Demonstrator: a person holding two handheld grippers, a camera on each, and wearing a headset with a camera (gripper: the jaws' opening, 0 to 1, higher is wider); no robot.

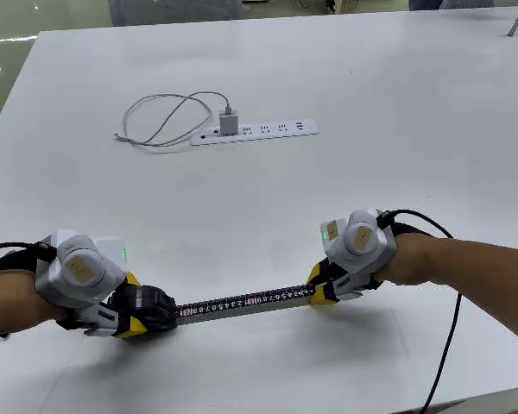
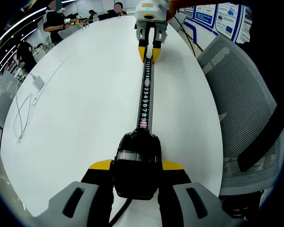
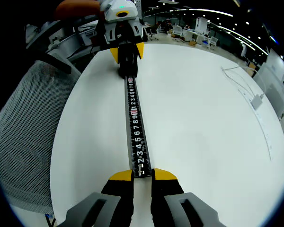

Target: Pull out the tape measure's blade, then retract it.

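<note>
The black tape measure case (image 2: 137,161) sits between my left gripper's (image 2: 137,166) yellow-tipped fingers, which are shut on it; in the head view the case (image 1: 155,306) lies at the table's front left. Its dark blade (image 1: 246,303) with white numbers runs out to the right, just above the white table (image 1: 345,95). My right gripper (image 3: 142,175) is shut on the blade's end; in the head view it (image 1: 321,289) is right of centre. The blade (image 3: 135,130) stretches straight between both grippers, also seen along the left gripper view (image 2: 146,92).
A white power strip (image 1: 259,131) with a plugged charger and a coiled white cable (image 1: 160,121) lies mid-table, far from the tape. A grey mesh chair (image 2: 241,109) stands by the table's near edge. Black cables trail from both grippers.
</note>
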